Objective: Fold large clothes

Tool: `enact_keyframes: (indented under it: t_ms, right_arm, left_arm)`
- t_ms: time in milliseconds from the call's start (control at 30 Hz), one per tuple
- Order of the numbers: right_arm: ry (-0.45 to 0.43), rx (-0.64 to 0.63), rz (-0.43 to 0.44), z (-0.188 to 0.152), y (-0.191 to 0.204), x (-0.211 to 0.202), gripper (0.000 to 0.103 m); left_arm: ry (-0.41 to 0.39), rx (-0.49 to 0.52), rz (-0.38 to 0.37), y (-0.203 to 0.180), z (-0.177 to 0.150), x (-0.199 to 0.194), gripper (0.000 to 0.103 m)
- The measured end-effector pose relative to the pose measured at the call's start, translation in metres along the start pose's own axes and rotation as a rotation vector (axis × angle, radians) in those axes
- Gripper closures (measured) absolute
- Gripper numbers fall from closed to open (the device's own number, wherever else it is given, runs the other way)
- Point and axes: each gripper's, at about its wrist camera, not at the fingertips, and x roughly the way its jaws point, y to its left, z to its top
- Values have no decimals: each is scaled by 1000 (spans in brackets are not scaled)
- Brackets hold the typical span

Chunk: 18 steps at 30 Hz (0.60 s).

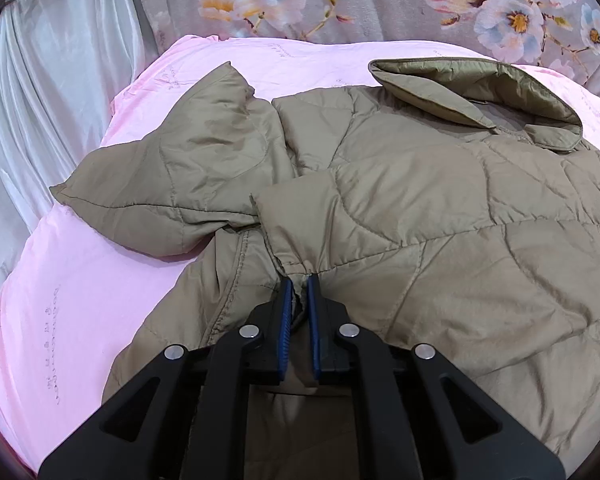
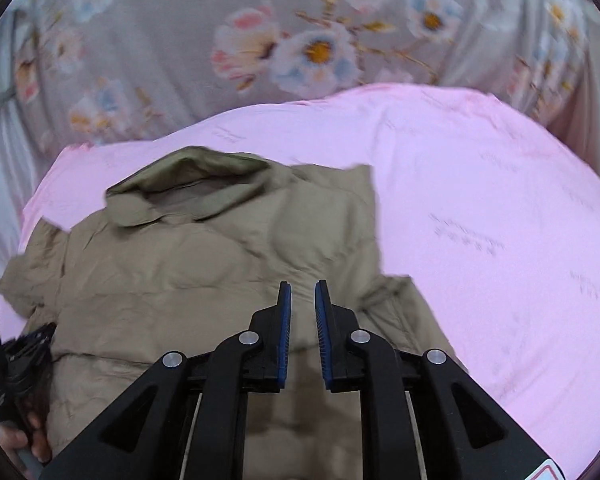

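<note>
A tan quilted jacket lies spread on the pink bed cover, its collar at the far side. One sleeve lies bunched toward the left. My left gripper is shut on a puckered cuff edge of the jacket folded over its body. In the right wrist view the same jacket lies below, blurred. My right gripper hovers over it with a small gap between the blue pads and no cloth between them. The left gripper and a hand show at the left edge.
A grey floral blanket lies beyond the bed cover. A white curtain hangs at the left. Bare pink cover stretches to the right of the jacket.
</note>
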Motion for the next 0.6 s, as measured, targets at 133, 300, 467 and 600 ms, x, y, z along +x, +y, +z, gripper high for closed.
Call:
enact_keyframes:
  t_ms: [133,300,467,600]
  right_arm:
    - [52,-122,8,0,38,29,90]
    - [155,-138,17,-20,42,66,90]
    - [145,-162,-13,-24,46,69,90]
    - [138,-132,10,-25,42,66,90]
  left_arm:
    - [0,-4,-4,1,-1,0,96]
    - [-3,-11,-15,0,-1,0,95]
    - [-9,-60,-72,9,-1,-2,89]
    - [-10,-288,-286,68,4,-11,64]
